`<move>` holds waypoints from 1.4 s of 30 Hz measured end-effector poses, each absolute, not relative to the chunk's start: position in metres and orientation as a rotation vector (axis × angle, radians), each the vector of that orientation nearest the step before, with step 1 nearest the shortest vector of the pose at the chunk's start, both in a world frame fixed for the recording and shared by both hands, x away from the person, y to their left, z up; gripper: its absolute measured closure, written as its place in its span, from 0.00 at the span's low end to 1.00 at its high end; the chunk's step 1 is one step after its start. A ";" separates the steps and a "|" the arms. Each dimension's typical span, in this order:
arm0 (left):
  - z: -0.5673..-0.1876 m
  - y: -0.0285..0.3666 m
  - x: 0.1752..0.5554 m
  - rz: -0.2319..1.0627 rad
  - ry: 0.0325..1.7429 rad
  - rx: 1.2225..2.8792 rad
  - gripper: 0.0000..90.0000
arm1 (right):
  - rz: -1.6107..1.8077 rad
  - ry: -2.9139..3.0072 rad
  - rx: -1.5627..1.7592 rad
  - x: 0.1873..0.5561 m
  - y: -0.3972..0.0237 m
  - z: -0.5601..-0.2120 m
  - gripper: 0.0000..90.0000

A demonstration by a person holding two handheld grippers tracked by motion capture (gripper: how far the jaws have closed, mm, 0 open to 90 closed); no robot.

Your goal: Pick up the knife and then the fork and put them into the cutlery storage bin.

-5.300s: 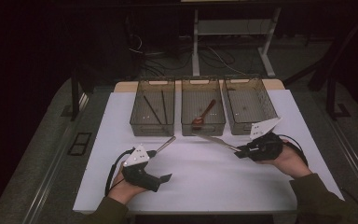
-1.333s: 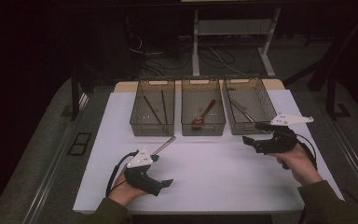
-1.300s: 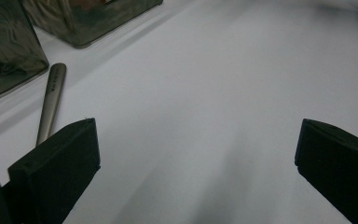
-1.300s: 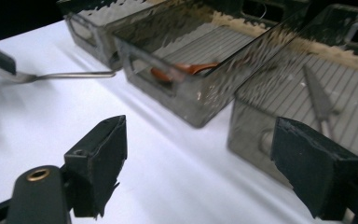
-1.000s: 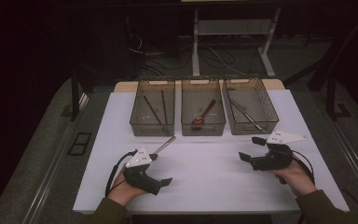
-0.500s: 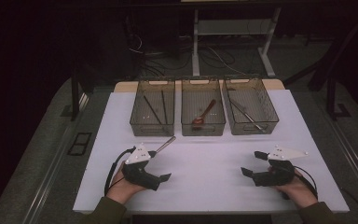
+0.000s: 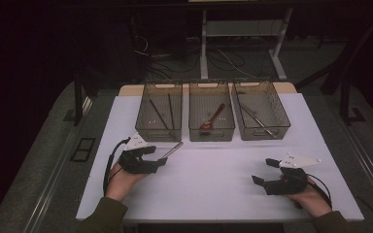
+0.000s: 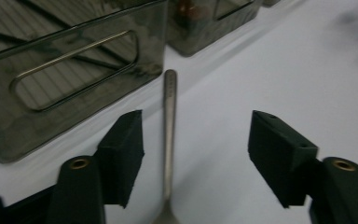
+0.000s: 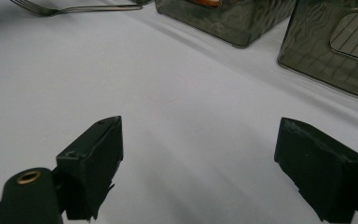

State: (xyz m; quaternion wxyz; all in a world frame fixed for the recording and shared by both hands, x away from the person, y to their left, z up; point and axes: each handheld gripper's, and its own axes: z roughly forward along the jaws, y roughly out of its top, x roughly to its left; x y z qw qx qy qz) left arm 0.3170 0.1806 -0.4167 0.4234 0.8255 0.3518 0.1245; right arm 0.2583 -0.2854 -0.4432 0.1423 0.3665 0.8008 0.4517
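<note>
**Fork lies between the left tool's jaws**

Now the left tool has just been closing its jaws, which stand apart on either side of the fork without pressing it. The fork lies flat on the white counter, its handle reaching toward the left bin. Well apart, the right tool rests low over bare counter, jaws wide with nothing between them.

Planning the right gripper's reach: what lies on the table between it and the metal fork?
Bare white table between the right gripper and the metal fork, seen in the right gripper view.
</note>
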 end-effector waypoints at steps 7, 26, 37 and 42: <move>-0.430 0.182 0.335 0.233 0.888 2.125 0.61 | 1.304 2.311 1.059 0.259 -0.286 -0.443 0.16; -0.445 0.178 0.340 0.232 0.846 2.253 0.92 | 1.302 2.318 1.051 0.259 -0.287 -0.444 0.16; -0.444 0.177 0.338 0.249 0.808 2.274 0.93 | 1.270 2.347 1.072 0.260 -0.286 -0.446 0.16; -0.440 0.177 0.335 0.245 0.787 2.267 0.93 | 1.248 2.366 1.069 0.260 -0.286 -0.443 0.16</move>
